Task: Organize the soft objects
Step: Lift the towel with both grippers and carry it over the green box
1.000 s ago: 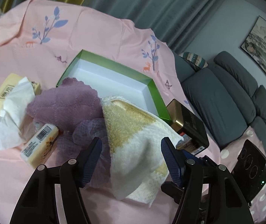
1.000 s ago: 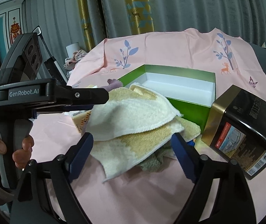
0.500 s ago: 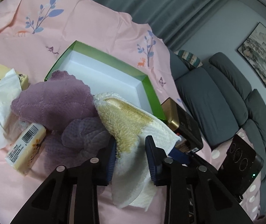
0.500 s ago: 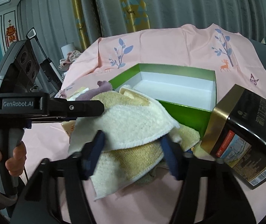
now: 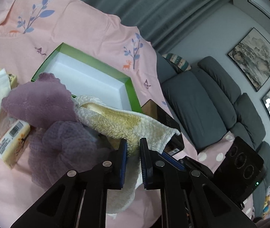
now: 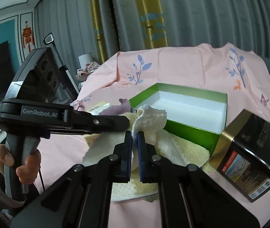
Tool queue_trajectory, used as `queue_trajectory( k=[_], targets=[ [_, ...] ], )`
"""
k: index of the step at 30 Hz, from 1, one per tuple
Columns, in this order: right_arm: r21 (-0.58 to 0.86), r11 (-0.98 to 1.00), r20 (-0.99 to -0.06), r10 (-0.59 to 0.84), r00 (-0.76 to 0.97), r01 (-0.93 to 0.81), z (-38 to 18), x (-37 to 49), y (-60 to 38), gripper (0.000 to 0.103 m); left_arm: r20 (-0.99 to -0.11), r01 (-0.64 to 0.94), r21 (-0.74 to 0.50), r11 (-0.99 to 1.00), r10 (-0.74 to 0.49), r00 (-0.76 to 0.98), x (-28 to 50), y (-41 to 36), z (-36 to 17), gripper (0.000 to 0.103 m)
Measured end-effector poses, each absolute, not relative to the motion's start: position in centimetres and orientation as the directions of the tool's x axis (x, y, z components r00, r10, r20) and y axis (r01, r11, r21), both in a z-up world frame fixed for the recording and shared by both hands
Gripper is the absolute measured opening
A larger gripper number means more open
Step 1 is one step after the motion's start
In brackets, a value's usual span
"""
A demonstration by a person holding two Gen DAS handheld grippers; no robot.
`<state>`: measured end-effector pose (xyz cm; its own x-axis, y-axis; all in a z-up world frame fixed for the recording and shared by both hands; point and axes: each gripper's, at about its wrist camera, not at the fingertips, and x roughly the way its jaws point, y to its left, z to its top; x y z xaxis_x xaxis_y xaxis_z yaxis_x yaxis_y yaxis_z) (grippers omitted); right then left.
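Pink sheet (image 5: 89, 28), green box (image 5: 129, 87) at centre; my left gripper (image 5: 133, 148) and right gripper (image 6: 134, 138) both clamp the towel (image 5: 116, 121).

Both views are dim and soft, lit evenly with a cool cast and no hard shadows. Fisheye distortion bends the pleated grey curtains (image 6: 201, 19) and the framed landscape paintings (image 5: 254, 58) near the dark circular rim. Small bright reflections sit on one glazed picture frame. The white inside of the green cardboard box (image 6: 188, 106) is the brightest area. Nearby black gripper arms look underexposed and slightly soft.
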<state>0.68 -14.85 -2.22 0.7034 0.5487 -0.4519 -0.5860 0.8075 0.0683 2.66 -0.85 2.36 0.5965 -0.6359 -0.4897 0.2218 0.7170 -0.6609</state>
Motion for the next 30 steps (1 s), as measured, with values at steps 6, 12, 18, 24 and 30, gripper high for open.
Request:
queue_trajectory(
  k=[6,12,18,24,30],
  targets=[
    [0.035,0.802,-0.386,0.561,0.732,-0.596,0.7,-1.3,-15.3,0.005,-0.435,0.282,-0.639,0.716,-0.639,0.634,1.3,-0.8,5.9,0.012],
    [-0.037,0.810,-0.295,0.551,0.780,-0.586,4.7,-1.9,-15.2,0.005,-0.371,0.357,-0.608,0.709,-0.652,0.661,1.3,-1.8,10.3,0.012],
    [-0.053,0.832,-0.298,0.514,0.804,-0.552,6.4,-0.9,-15.6,0.005,-0.396,0.335,-0.584,0.740,-0.620,0.678,2.5,-2.3,11.9,0.012],
    [0.104,0.850,-0.481,0.497,0.722,-0.516,1.5,1.3,-17.6,0.049,-0.584,0.178,-0.551,0.815,-0.529,0.616,2.1,-1.3,6.4,0.045],
    [0.238,0.818,-0.560,0.556,0.614,-0.524,-3.4,1.8,-17.6,0.056,-0.658,0.078,-0.569,0.819,-0.510,0.554,-0.3,0.0,0.5,0.077]
  ],
)
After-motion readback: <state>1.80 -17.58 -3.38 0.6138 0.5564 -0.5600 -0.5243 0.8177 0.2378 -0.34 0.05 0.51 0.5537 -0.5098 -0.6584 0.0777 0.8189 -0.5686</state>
